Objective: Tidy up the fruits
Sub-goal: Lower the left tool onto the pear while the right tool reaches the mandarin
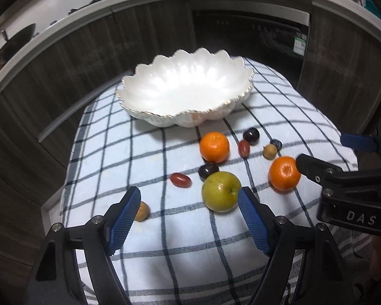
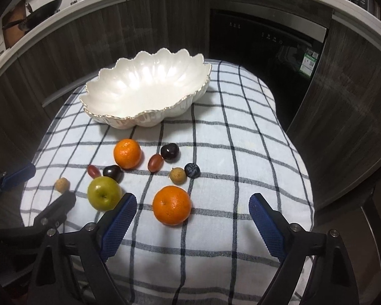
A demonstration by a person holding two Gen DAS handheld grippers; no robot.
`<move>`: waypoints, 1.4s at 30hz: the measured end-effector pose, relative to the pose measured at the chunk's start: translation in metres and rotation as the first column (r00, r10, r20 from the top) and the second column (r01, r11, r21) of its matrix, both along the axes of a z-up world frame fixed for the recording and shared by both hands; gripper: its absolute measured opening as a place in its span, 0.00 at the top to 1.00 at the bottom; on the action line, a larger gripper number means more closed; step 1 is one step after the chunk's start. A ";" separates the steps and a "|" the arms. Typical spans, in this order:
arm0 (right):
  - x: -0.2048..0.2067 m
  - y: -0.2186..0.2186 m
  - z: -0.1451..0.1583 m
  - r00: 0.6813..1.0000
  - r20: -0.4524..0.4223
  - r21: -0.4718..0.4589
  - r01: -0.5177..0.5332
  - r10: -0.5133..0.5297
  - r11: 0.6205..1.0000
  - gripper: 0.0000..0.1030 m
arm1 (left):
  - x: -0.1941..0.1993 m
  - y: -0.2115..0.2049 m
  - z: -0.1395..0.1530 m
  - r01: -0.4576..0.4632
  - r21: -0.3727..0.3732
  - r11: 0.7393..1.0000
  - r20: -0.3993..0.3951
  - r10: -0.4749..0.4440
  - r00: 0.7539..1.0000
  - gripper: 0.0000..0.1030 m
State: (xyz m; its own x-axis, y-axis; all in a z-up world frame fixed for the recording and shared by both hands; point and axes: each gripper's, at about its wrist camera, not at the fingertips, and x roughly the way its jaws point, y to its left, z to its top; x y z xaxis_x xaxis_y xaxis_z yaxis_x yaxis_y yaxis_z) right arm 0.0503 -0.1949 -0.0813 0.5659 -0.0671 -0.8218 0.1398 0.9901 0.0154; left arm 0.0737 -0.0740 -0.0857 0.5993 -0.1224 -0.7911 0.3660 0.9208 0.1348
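An empty white scalloped bowl (image 1: 190,81) (image 2: 144,86) stands at the back of the checked cloth. Fruit lies loose in front of it. My left gripper (image 1: 190,195) (image 2: 52,180) is open, and the green apple (image 1: 221,192) (image 2: 104,196) sits just ahead of its right fingertip, untouched. My right gripper (image 2: 192,200) (image 1: 322,150) is open too. An orange (image 2: 171,204) (image 1: 284,172) lies between its fingertips, nearer the left one, with no pad on it. A second orange (image 1: 214,147) (image 2: 127,153) rests closer to the bowl.
Small fruits are scattered around: two dark plums (image 2: 169,152) (image 2: 113,172), two red grape tomatoes (image 2: 155,163) (image 2: 93,170), two tan round ones (image 2: 177,176) (image 2: 62,185), a blueberry (image 2: 192,170). The checked cloth (image 2: 216,139) drops off at both sides. Dark cabinets (image 2: 343,101) stand behind.
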 end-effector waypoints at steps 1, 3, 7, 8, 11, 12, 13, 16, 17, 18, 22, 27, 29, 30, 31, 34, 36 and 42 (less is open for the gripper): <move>0.002 -0.001 -0.003 1.000 -0.006 0.003 -0.003 0.003 1.000 0.11 | 0.000 -0.002 -0.003 0.010 0.006 1.000 -0.007 -0.010 1.000 0.23; 0.005 -0.001 -0.008 1.000 -0.020 0.009 -0.007 0.008 1.000 0.11 | 0.001 -0.007 -0.010 0.028 0.020 0.999 -0.024 -0.028 0.999 0.23; 0.011 -0.001 -0.018 0.999 -0.044 0.021 -0.020 0.021 1.000 0.12 | 0.004 -0.013 -0.021 0.057 0.034 0.998 -0.049 -0.055 0.997 0.25; 0.012 -0.001 -0.020 0.999 -0.049 0.024 -0.022 0.023 0.999 0.13 | 0.005 -0.015 -0.024 0.066 0.035 0.997 -0.058 -0.063 0.996 0.26; 0.016 -0.001 -0.027 0.997 -0.067 0.037 -0.025 0.027 0.999 0.15 | 0.008 -0.020 -0.032 0.084 0.042 0.996 -0.076 -0.080 0.994 0.31; 0.018 -0.001 -0.029 0.997 -0.073 0.041 -0.026 0.029 0.999 0.15 | 0.009 -0.021 -0.035 0.092 0.043 0.995 -0.085 -0.088 0.993 0.32; 0.019 -0.001 -0.031 0.996 -0.079 0.044 -0.028 0.032 0.999 0.16 | 0.009 -0.022 -0.037 0.097 0.043 0.994 -0.092 -0.093 0.991 0.34; 0.023 -0.001 -0.037 0.995 -0.094 0.054 -0.036 0.041 0.998 0.17 | 0.011 -0.025 -0.043 0.108 0.047 0.993 -0.107 -0.102 0.989 0.35; 0.024 0.000 -0.038 0.994 -0.098 0.058 -0.039 0.045 0.998 0.17 | 0.012 -0.025 -0.045 0.108 0.049 0.993 -0.109 -0.102 0.989 0.35; 0.026 0.000 -0.040 0.994 -0.101 0.061 -0.042 0.048 0.997 0.17 | 0.013 -0.025 -0.046 0.109 0.048 0.993 -0.111 -0.103 0.988 0.36; 0.030 0.002 -0.045 0.992 -0.112 0.064 -0.045 0.052 0.997 0.17 | 0.016 -0.027 -0.049 0.113 0.053 0.992 -0.108 -0.106 0.988 0.36; 0.035 0.004 -0.052 0.988 -0.138 0.080 -0.052 0.063 0.995 0.25 | 0.022 -0.029 -0.054 0.121 0.052 0.991 -0.113 -0.114 0.987 0.39; 0.037 0.003 -0.055 0.987 -0.147 0.090 -0.055 0.068 0.994 0.27 | 0.022 -0.029 -0.055 0.126 0.049 0.991 -0.115 -0.120 0.986 0.41; 0.037 0.003 -0.057 0.986 -0.152 0.095 -0.056 0.070 0.994 0.29 | 0.022 -0.029 -0.056 0.129 0.046 0.991 -0.114 -0.123 0.986 0.43; 0.038 0.003 -0.058 0.985 -0.156 0.098 -0.057 0.072 0.994 0.30 | 0.023 -0.030 -0.056 0.132 0.045 0.990 -0.113 -0.127 0.986 0.44; 0.040 0.004 -0.062 0.982 -0.170 0.113 -0.058 0.077 0.992 0.35 | 0.023 -0.031 -0.056 0.144 0.038 0.989 -0.113 -0.139 0.984 0.49; 0.041 0.005 -0.064 0.981 -0.176 0.122 -0.060 0.081 0.991 0.43 | 0.022 -0.032 -0.055 0.151 0.034 0.988 -0.113 -0.146 0.983 0.53; 0.041 0.007 -0.065 0.980 -0.170 0.136 -0.078 0.101 0.988 0.55 | 0.023 -0.030 -0.053 0.140 0.031 0.990 -0.117 -0.136 0.984 0.53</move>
